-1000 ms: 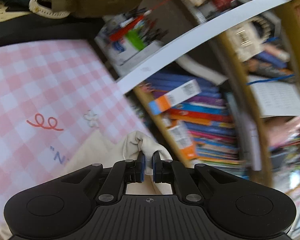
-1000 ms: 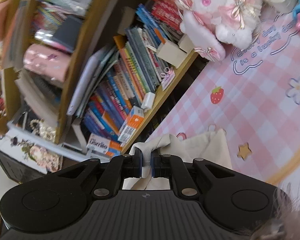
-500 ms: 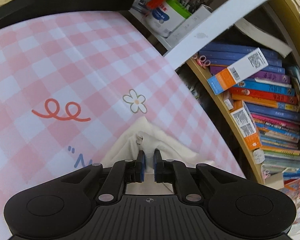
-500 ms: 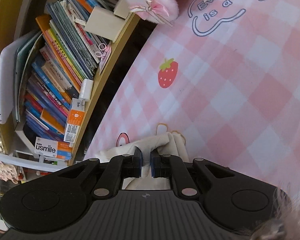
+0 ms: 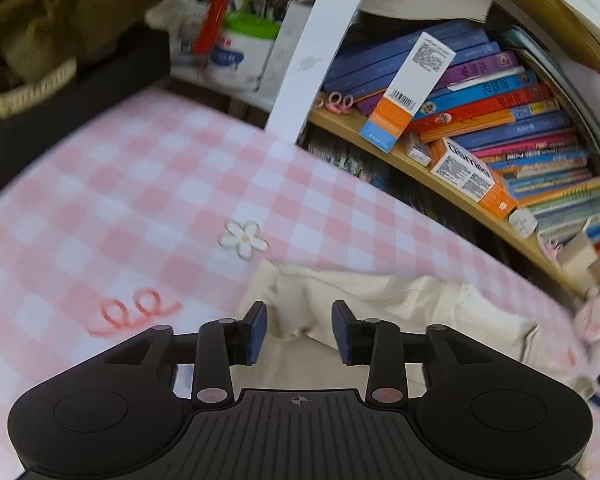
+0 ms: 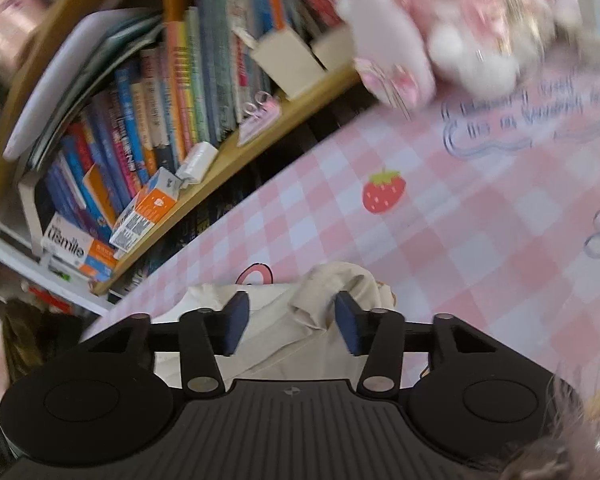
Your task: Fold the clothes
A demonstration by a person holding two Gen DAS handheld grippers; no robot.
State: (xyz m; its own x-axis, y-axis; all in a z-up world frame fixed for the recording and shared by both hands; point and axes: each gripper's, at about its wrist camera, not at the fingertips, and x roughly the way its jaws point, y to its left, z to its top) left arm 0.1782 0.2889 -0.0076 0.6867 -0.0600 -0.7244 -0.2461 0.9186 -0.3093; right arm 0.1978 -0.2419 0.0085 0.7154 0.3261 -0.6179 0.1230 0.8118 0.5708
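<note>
Where spread across both views, pink checked tablecloth [image 5: 148, 184], printed with flower, squiggle and strawberry, bearing the task's thing. Beyond its far edge, crowded bookshelf [image 5: 492, 120]; at the right view's upper corner, blurred plush toy [image 6: 440, 32]. Near that far edge, cream garment [image 5: 380, 304] resting on the cloth, rumpled, with a bunched ridge along the side nearest the shelf; same garment [image 6: 284, 320] below the right tool, one corner humped. Extent, kind and layer count of the garment mostly hidden by the tool bodies. Left gripper [image 5: 299, 332] released, jaws spread wide, poised just above the fabric with nothing between the pads. Right gripper [image 6: 292, 326] likewise released, straddling a raised wrinkle without pinching it. Judged progress: one edge laid down at the far side, consistent with a fold just set; equally consistent with a garment merely spread flat for folding. Neat finished stack nowhere visible; smoothing of the bunched ridge apparently remaining.
</note>
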